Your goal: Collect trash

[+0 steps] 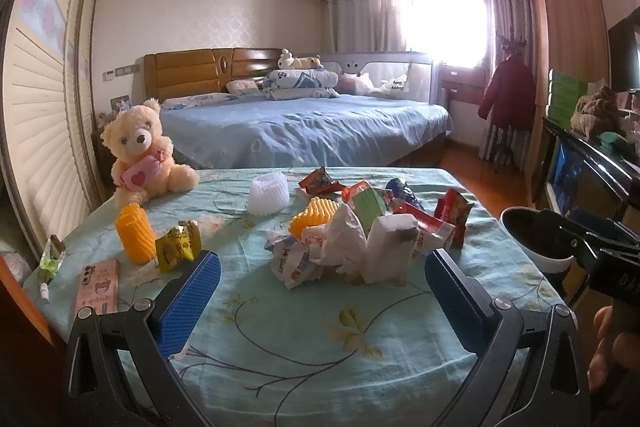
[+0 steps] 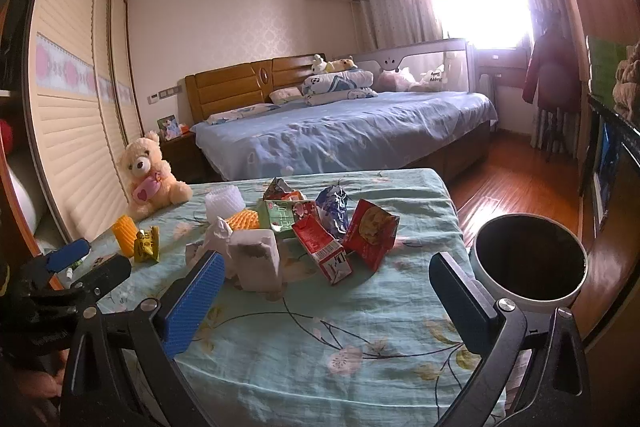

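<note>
A heap of trash lies mid-table: crumpled white tissues [image 1: 352, 243], a white wrapper [image 1: 294, 259], red snack packets [image 2: 370, 233], a red carton [image 2: 322, 253], a green carton [image 2: 282, 221] and a blue wrapper [image 2: 334, 211]. A yellow wrapper [image 1: 178, 245] and orange foam sleeves [image 1: 134, 233] sit to the left. My left gripper [image 1: 322, 269] hovers open just in front of the tissues. My right gripper [image 2: 326, 273] is open near the red carton. A white bin [image 2: 528, 265] with a dark inside stands at the table's right edge.
A teddy bear [image 1: 138, 155] sits at the table's far left corner, a white foam sleeve [image 1: 268, 195] near it. A pink box [image 1: 98, 285] and a green wrapper [image 1: 50, 261] lie at the left edge. Behind are a bed [image 1: 304, 127] and wood floor [image 2: 512, 183].
</note>
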A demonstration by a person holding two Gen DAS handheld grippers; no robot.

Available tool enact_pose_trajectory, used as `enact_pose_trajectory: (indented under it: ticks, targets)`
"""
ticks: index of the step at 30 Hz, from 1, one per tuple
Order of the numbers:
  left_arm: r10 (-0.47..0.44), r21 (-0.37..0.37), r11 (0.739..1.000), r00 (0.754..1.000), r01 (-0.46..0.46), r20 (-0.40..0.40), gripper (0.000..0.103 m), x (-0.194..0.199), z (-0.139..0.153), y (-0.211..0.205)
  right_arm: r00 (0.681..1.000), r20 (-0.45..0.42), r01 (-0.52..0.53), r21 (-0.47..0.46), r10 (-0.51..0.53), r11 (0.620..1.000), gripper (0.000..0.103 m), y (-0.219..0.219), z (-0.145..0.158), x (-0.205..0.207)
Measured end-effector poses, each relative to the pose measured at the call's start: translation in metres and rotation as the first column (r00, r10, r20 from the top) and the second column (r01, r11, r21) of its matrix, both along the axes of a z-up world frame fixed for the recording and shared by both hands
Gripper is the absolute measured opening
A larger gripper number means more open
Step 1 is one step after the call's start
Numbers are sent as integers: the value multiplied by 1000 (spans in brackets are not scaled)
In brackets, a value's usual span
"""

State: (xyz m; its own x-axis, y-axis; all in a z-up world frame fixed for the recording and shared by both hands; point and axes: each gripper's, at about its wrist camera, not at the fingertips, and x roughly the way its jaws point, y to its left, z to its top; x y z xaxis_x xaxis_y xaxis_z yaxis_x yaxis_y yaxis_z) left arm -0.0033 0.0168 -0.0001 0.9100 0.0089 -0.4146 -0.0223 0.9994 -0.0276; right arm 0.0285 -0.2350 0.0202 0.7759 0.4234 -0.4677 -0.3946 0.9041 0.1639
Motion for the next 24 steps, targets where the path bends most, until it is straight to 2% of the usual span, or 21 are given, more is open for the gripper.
enact_pose_trajectory:
  ticks: [11, 18, 20, 24]
  targets:
    - [0, -11, 1000, 999, 0, -44, 102, 14, -6, 3, 999, -52, -11, 24, 12, 1000, 102, 8, -12, 13]
    - [5, -15, 1000, 995, -7, -96, 100, 35, -15, 7, 989, -139, -38, 33, 42, 999, 102, 5, -33, 34]
    - [1, -17, 1000, 994, -3, -112, 98, 42, -18, 8, 983, -174, -45, 27, 49, 999, 102, 8, -41, 42]
    - [-22, -39, 999, 986, 16, -163, 87, 62, -26, 11, 969, -238, -57, 11, 58, 998, 101, 12, -55, 58]
